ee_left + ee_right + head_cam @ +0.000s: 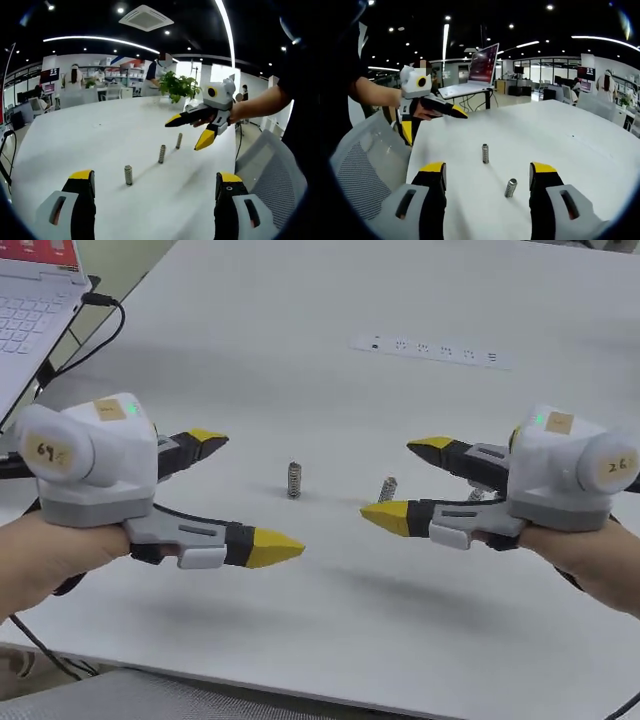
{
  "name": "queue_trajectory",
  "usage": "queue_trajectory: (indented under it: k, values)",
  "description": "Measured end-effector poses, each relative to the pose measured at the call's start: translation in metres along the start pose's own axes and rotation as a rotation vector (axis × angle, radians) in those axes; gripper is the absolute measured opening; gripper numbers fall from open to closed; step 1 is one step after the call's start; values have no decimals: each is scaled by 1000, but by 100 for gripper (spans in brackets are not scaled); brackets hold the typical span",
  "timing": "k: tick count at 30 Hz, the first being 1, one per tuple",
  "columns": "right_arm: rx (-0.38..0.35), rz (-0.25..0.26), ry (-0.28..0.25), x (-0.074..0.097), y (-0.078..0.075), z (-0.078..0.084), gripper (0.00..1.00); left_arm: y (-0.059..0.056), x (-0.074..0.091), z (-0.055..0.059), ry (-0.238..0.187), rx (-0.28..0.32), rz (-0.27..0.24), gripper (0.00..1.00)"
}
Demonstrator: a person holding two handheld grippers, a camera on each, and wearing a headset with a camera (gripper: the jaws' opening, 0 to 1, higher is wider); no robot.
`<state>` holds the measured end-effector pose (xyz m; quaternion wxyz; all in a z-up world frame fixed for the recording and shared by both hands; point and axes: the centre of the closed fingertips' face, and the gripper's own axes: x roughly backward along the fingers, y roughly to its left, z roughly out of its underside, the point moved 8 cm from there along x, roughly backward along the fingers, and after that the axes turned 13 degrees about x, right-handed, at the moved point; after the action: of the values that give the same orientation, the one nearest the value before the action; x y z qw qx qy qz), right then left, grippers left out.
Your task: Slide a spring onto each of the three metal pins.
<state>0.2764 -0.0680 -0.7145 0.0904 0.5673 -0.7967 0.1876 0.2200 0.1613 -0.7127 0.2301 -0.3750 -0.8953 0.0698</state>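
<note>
White workbench [330, 300] carries three springs [162, 153] upright in a row, seemingly seated on their pins already; left gripper [262, 493] and right gripper [488, 170] hover alongside, jaws wide, empty, probably keeping clear.

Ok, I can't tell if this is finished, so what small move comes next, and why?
Probably bring the right tool around the middle spring and nudge it upright. It leans, while the end spring stands straight; the right tool and the left tool are both open and empty.
</note>
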Motion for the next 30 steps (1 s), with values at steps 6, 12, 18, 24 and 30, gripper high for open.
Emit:
queue_trajectory:
  k: [6,12,18,24,30]
  values:
    - [-28,30,-20,24,4,4,73,-2,2,-2,-7,-7,-5,98]
    - [-55,68,-24,50,8,13,85,-4,3,-2,-13,-3,-3,98]
    - [-132,119,-43,78,8,24,95,-3,7,-1,-23,5,-4,98]
    - [-155,153,-14,89,11,34,99,-2,11,1,-23,9,-10,98]
    - [-204,194,-23,103,18,39,99,-3,16,6,4,-11,-23,98]
